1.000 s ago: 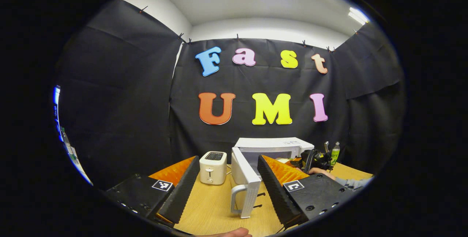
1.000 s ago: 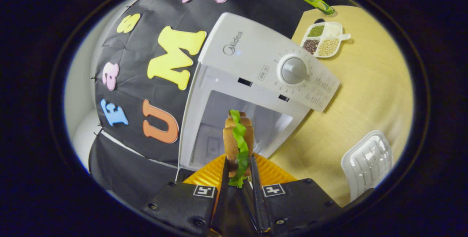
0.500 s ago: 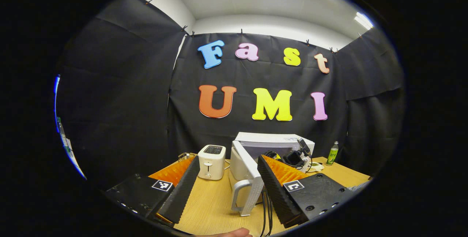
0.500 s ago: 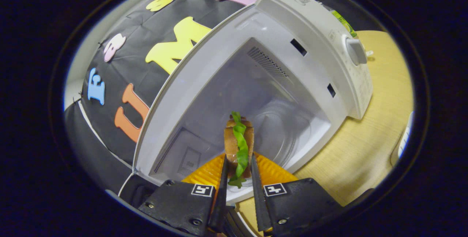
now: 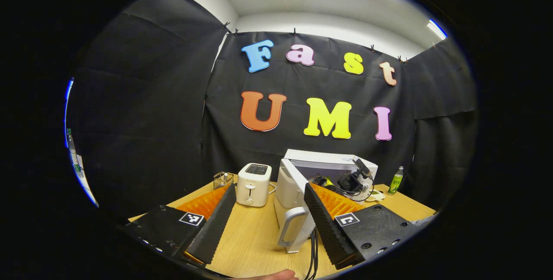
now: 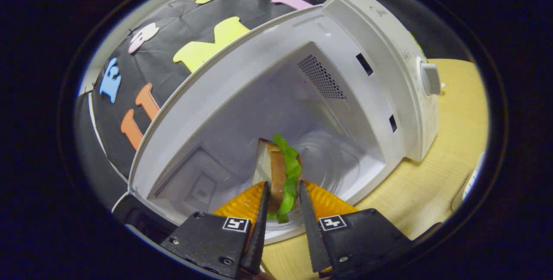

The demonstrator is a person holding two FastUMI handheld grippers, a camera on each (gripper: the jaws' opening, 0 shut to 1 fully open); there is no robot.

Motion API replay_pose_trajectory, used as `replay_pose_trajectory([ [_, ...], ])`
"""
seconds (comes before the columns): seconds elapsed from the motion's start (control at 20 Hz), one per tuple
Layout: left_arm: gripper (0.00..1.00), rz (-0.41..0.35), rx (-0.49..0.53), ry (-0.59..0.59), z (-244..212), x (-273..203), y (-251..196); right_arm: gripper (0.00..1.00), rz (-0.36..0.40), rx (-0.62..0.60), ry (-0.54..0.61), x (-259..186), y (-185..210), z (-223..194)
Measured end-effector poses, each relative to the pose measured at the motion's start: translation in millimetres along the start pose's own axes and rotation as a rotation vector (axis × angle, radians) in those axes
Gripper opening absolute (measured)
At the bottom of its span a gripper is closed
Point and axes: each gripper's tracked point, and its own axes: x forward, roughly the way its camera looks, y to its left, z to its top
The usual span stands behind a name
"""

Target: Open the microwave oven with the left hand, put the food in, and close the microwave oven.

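Placing the food: the sandwich [image 6: 283, 172] is at the mouth of the open microwave oven [image 6: 380, 68], door not yet closed.

Left gripper view: the left gripper [image 5: 270, 217] stands spread and empty above the table [image 5: 246, 245], with the swung-out door [image 5: 293, 211] and its handle between the fingers but untouched; a toaster [image 5: 253, 184] stands just beside the oven. Right gripper view: the right gripper [image 6: 283, 224] is clamped on the sandwich, held on edge over the cavity floor. Judged next: lower it onto the turntable [image 6: 332, 163], release, withdraw, then push the door shut with the left.
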Motion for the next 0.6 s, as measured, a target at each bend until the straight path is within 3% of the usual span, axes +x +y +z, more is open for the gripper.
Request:
replay_pose_trajectory([
  [0.05,0.94,0.000,0.006,-0.002,1.6,-1.6,-0.4,0.48,-0.030,-0.039,0.006,2.8,-7.6,-1.8],
  [0.1,0.94,0.001,0.012,-0.004,2.4,-3.4,-0.8,0.38,-0.038,-0.072,0.010,2.6,-9.5,-2.9],
  [0.2,0.94,0.009,0.023,-0.010,3.8,-4.3,1.0,0.42,-0.019,-0.150,0.005,0.0,-7.0,-1.4],
  [0.25,0.94,0.013,0.025,-0.012,4.0,-5.3,1.1,0.57,-0.011,-0.190,-0.006,-1.4,-7.1,1.0],
  [0.35,0.94,0.018,0.025,-0.012,4.1,-5.6,2.4,0.56,-0.010,-0.280,-0.030,-6.9,-3.7,8.2],
  [0.4,0.94,0.022,0.029,-0.013,4.0,-6.7,3.7,0.68,-0.006,-0.330,-0.044,-10.4,-2.5,11.8],
  [0.5,0.94,0.055,0.046,-0.022,5.9,-8.5,12.5,0.79,0.005,-0.424,-0.063,-19.1,0.8,18.8],
  [0.6,0.94,0.115,0.062,-0.033,5.0,-7.5,29.0,0.80,0.037,-0.512,-0.068,-28.2,5.3,22.0],
])
